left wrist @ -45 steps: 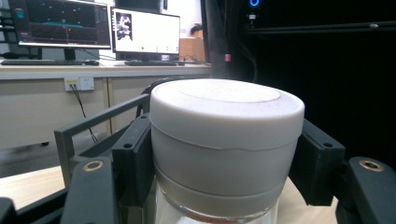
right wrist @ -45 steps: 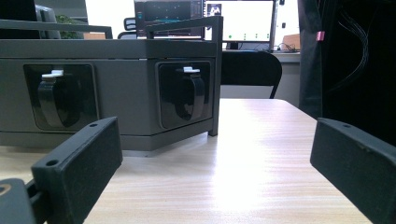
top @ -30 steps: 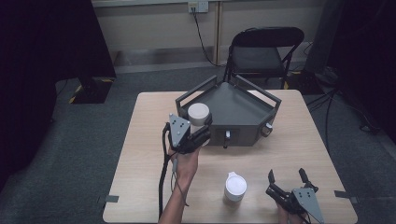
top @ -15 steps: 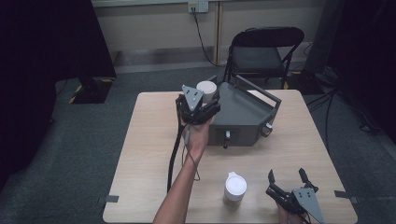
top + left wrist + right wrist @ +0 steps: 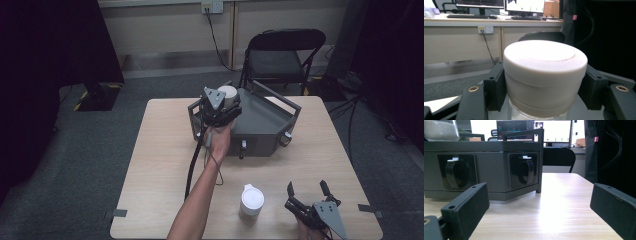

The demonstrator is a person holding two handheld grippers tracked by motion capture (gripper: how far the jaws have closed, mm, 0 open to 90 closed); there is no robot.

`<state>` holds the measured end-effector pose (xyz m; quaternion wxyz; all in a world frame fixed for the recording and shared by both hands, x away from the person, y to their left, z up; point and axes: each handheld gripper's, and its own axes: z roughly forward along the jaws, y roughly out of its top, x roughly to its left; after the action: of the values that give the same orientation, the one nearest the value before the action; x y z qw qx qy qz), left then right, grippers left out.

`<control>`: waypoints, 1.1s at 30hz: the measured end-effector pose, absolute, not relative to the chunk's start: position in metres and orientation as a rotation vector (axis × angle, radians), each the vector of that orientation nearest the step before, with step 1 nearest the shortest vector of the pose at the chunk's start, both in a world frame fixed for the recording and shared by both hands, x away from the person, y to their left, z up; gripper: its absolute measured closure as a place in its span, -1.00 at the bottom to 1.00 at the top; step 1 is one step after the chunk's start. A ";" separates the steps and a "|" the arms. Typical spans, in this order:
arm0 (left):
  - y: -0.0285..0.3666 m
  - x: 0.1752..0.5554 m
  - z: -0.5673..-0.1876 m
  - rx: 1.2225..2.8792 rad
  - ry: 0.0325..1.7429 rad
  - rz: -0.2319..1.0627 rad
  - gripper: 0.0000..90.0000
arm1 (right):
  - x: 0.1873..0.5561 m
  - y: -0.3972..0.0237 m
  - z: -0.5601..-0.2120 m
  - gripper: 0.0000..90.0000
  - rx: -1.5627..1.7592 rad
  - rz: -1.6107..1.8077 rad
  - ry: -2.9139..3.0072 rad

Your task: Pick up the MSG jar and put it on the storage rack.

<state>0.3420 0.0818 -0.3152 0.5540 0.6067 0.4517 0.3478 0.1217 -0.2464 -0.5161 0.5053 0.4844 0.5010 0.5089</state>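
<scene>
Since the earlier frames the left gripper [image 5: 220, 107] has carried the jar [image 5: 228, 94] up and away from the person, from the box's near-left edge to over the box [image 5: 270, 117]; its fingers [image 5: 495, 87] are clamped on the jar below the white lid. Likely step: setting it down inside. Second jar [image 5: 251, 200] sits untouched on the tabletop [image 5: 160, 150]; right gripper [image 5: 309, 197] rests at the near edge, fingers apart.

Two jars [image 5: 229, 95] [image 5: 251, 200], one grey rack [image 5: 265, 122]
</scene>
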 end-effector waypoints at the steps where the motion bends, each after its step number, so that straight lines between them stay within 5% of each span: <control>1: 0.082 0.342 -0.318 1.419 1.075 0.821 -0.25 | 0.122 -0.246 -0.516 -0.98 1.169 1.228 1.209; 33: 0.078 0.343 -0.334 1.435 1.066 0.845 -0.25 | 0.122 -0.246 -0.516 -0.98 1.170 1.226 1.207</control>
<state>0.3432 0.0783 -0.3341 0.5500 0.6063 0.4502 0.3568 0.1217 -0.2460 -0.5162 0.5061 0.4849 0.5005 0.5082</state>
